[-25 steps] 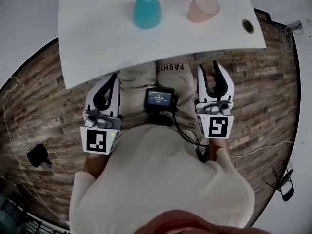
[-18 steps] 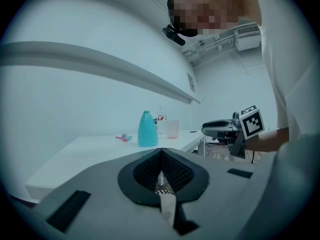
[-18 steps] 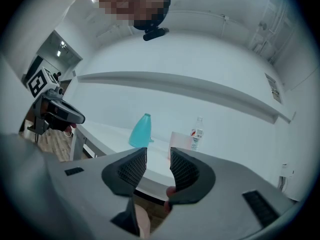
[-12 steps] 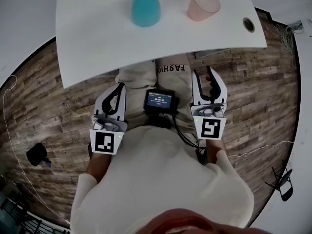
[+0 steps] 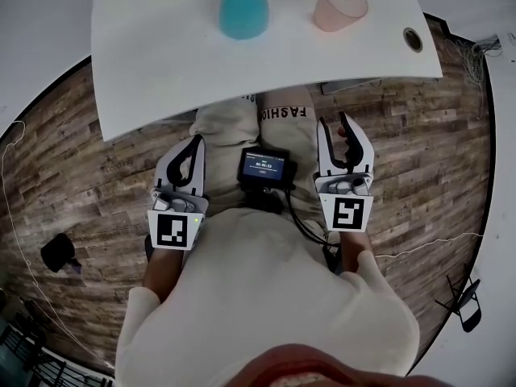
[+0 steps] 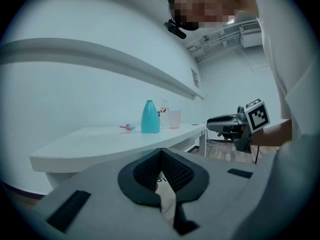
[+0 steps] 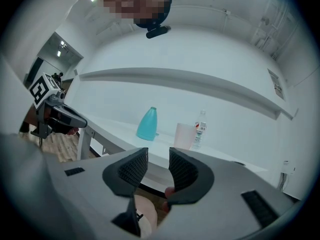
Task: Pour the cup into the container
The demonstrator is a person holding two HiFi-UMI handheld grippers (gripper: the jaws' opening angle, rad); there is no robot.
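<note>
Head view: white table (image 5: 161, 63) fills the top of the frame. The teal container (image 5: 243, 8) stands at 12 o'clock and the pink cup (image 5: 339, 6) at 1 o'clock. The cup is at 3 o'clock of the container, near it but apart. Both are upright and nothing touches them. Cannot tell what is in the cup.

Both grippers are off the table, on its 6 o'clock side, over the person's lap and pointing toward 12. A small screen unit (image 5: 264, 166) sits on the lap between them, with wood floor (image 5: 72, 176) on either side.

The left gripper (image 5: 193, 143) is at 8 o'clock of the screen. In the left gripper view its pad tips meet with nothing between, so the claw is closed and empty. That view shows the container and cup far ahead on the tabletop, a small pink item (image 6: 127, 127) at 9 o'clock of the container, and the right gripper out at 3 o'clock.

The right gripper (image 5: 336, 127) is at 3 o'clock of the screen. In the right gripper view its pads (image 7: 134, 168) stand a narrow gap apart with nothing between them. The jaws have just been closing, and the claw is slightly open and empty. Ahead in that view the cup is at 3 o'clock of the container, and a clear bottle (image 7: 200, 129) is just beside the cup at its 3 o'clock.
</note>
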